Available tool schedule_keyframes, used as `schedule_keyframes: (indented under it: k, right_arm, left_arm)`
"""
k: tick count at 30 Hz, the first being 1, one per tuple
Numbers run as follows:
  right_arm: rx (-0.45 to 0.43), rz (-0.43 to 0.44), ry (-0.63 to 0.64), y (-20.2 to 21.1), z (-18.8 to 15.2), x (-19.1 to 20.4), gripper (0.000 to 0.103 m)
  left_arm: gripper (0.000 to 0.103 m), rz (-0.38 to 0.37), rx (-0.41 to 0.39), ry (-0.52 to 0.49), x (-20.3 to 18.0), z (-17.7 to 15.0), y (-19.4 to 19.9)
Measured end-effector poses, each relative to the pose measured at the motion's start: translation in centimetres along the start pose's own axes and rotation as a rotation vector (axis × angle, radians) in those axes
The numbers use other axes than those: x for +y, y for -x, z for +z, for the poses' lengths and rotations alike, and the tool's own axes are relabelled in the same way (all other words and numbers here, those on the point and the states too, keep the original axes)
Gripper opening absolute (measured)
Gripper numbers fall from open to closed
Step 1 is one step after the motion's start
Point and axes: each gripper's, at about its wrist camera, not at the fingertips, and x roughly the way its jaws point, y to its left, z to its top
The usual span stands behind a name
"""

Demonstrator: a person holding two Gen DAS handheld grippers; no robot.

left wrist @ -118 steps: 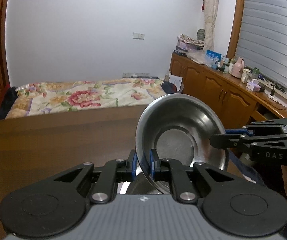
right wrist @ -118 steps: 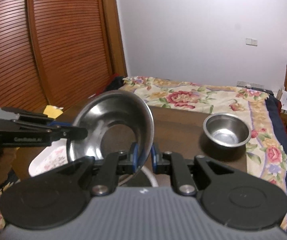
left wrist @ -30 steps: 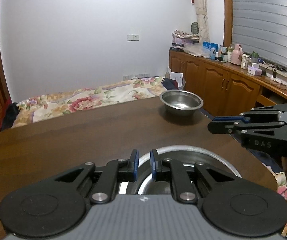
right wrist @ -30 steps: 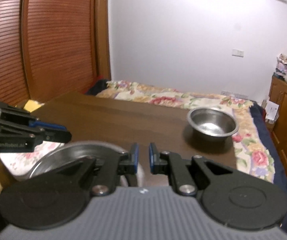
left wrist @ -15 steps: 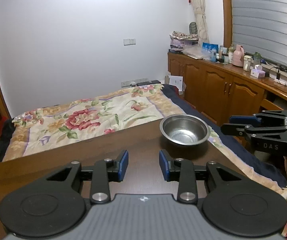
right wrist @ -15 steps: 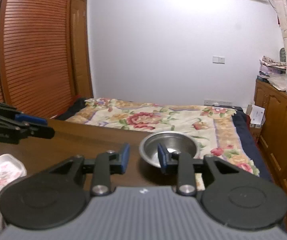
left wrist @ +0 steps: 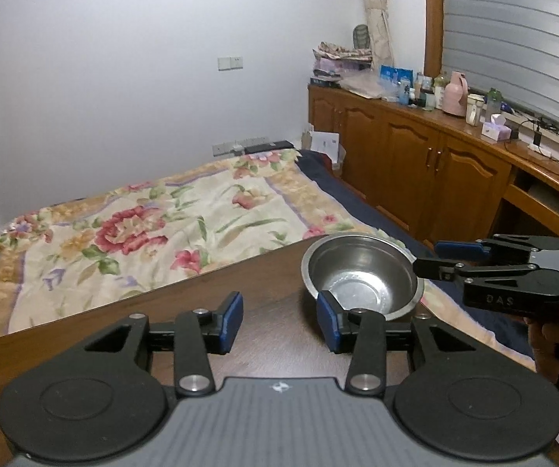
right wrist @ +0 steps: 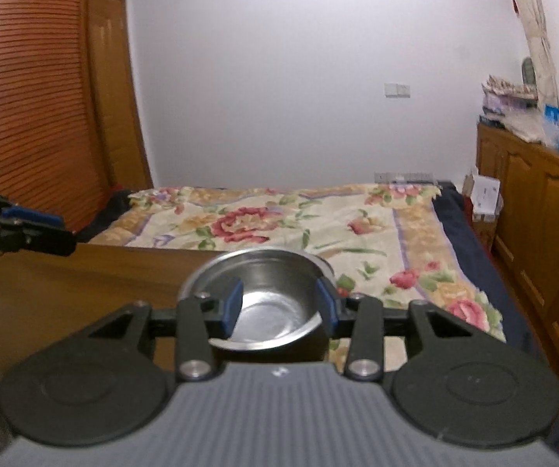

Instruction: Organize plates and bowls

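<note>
Change: a second ago both grippers sat pinched over the big steel pan at bottom of frame; pan now gone from the left view, small bowl much nearer.
Left gripper [left wrist: 278, 321]: jaws parting, moderately apart, nothing between them.
Right gripper [right wrist: 278, 307]: jaws parting, empty; bowl seen behind them.
Steel bowl [left wrist: 361, 276]: lower right of left view, on the table [left wrist: 271, 272] near its far edge; empty.
Step (judged): reaching for bowl.
Next: straddle the rim, then pinch.
</note>
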Motion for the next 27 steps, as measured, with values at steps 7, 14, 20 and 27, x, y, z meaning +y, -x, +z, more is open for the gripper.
schedule_keyframes:
  k: [7,14,20,27]
  right_arm:
    - [0.024,-0.003,-0.037,-1.3,-0.2,-1.2,0.043]
    - [0.051,0.009,-0.073,-2.0,0.0,-1.9,0.043]
    - [0.076,0.023,-0.107,-2.6,-0.2,-2.3,0.043]
    - [0.100,0.032,-0.130,-3.1,-0.4,-2.4,0.043]
  left_arm:
    - [0.045,-0.024,0.037,-0.031,-0.6,1.1,-3.4]
    - [0.045,-0.057,0.091,-0.014,-0.8,1.8,-6.6]
    - [0.043,-0.066,0.145,0.008,-1.4,1.8,-8.8]
    - [0.040,-0.066,0.194,0.023,-1.2,1.6,-10.8]
